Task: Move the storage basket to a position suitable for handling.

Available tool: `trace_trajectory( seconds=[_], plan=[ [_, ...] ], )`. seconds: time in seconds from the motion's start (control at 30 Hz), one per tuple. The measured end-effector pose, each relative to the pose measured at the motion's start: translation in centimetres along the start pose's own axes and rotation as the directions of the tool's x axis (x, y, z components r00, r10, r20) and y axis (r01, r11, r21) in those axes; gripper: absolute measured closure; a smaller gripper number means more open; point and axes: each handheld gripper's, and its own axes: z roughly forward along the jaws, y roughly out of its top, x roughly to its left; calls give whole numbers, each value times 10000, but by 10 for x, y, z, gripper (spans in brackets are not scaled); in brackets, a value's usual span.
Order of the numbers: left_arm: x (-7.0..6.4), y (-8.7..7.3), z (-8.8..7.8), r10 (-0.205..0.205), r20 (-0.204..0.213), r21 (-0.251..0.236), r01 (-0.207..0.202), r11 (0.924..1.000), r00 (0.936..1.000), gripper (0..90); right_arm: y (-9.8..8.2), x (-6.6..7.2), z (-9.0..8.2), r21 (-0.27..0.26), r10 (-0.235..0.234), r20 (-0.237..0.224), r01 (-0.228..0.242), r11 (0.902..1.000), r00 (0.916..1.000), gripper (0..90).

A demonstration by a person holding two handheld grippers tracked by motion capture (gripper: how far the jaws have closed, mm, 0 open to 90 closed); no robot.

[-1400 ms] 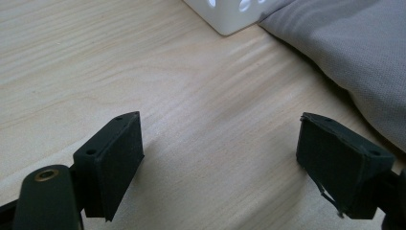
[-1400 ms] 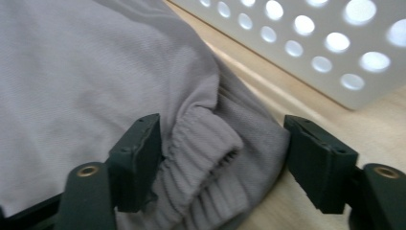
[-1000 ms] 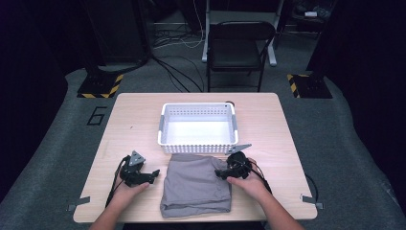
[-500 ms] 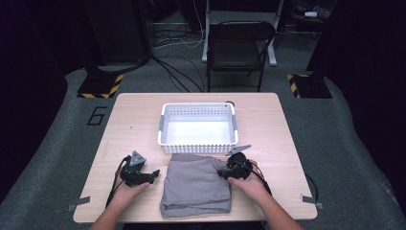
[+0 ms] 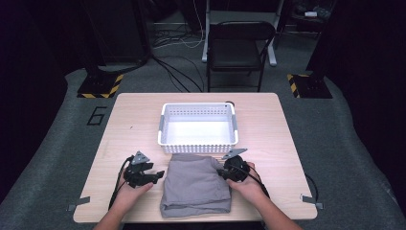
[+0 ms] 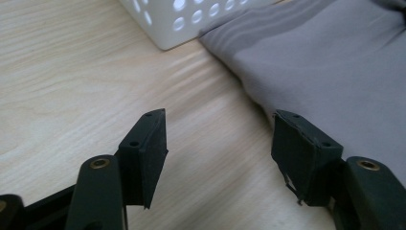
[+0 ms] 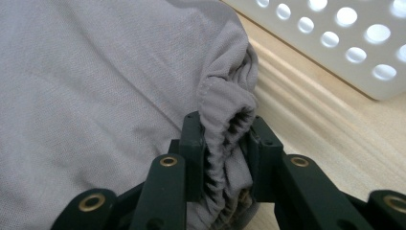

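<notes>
The grey cloth (image 5: pixel 195 184) lies folded on the near middle of the table (image 5: pixel 287 134), with its far edge right by the white basket (image 5: pixel 198 128). It has not moved since a second ago, and the basket has stayed put too.

Your right gripper (image 5: pixel 224 171) sits at the cloth's right edge, just as it did before. In the right gripper view, its two jaws are squeezed tight on a bunched-up fold of the grey cloth (image 7: pixel 95 81) (you can see the wrinkles packed between them). The white basket (image 7: pixel 335 43) with its round holes is close by.

Your left gripper (image 5: pixel 160 175) rests on the table just left of the cloth, in the same spot as before. Its jaws are spread wide with nothing in them. In the left gripper view, bare wood shows between them, and the cloth (image 6: pixel 330 62) lies next to one jaw.

On the grey floor (image 5: pixel 62 143) left of the table is a big number 6 (image 5: pixel 97 115). I can read no other writing.
</notes>
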Motion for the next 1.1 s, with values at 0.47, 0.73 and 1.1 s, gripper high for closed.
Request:
trace_trajectory(
  seconds=[0.47,0.73,1.1],
  plan=[
    [-28,8,10,-548,837,92,542,9985,9950,421,1,2,-4,-155,-69,17,69,9999,10000,739],
    [-41,5,13,-13,701,461,-19,9989,9975,409,-1,0,-4,-145,-38,-84,37,9999,10000,736],
    [-62,-6,2,381,284,934,-406,9948,9989,388,-1,0,-3,-117,-47,-32,47,9999,10000,733]
  ],
)
